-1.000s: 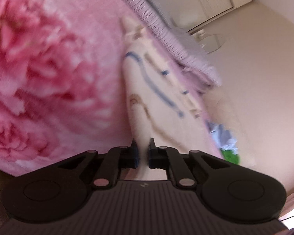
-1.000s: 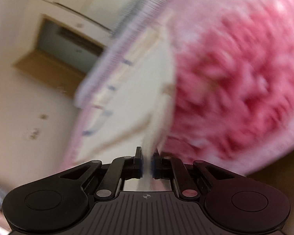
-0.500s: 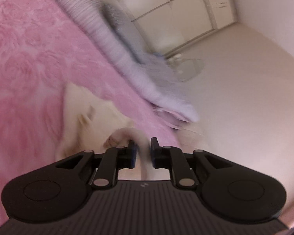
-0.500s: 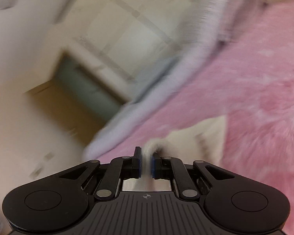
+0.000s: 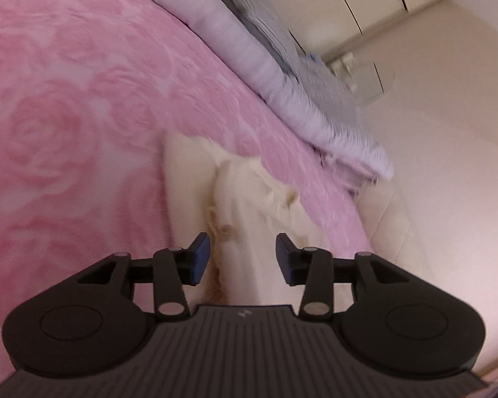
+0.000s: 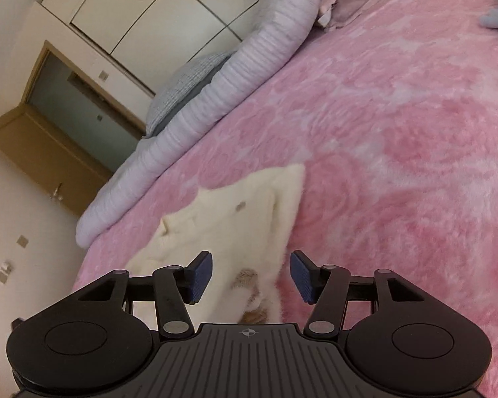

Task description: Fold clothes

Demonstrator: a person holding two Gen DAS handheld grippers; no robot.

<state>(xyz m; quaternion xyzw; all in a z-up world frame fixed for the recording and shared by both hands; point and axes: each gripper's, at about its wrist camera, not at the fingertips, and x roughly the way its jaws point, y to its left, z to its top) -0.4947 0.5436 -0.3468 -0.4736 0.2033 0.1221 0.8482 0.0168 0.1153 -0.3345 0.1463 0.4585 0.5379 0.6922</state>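
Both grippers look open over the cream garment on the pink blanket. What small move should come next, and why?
Probably lift both grippers slightly to see the fold. The left gripper and right gripper are both open, holding nothing, and the cream fleece garment lies doubled over on the pink rose-patterned blanket. Each view shows only part of it, so the next edge to pinch cannot be picked yet.

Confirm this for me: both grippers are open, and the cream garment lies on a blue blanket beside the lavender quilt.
Not quite: the blanket is pink with a rose pattern, not blue, as the right wrist view shows plainly. The rest stands: the left gripper and right gripper both have their jaws apart, and the cream garment lies on that blanket beside the lavender quilt.
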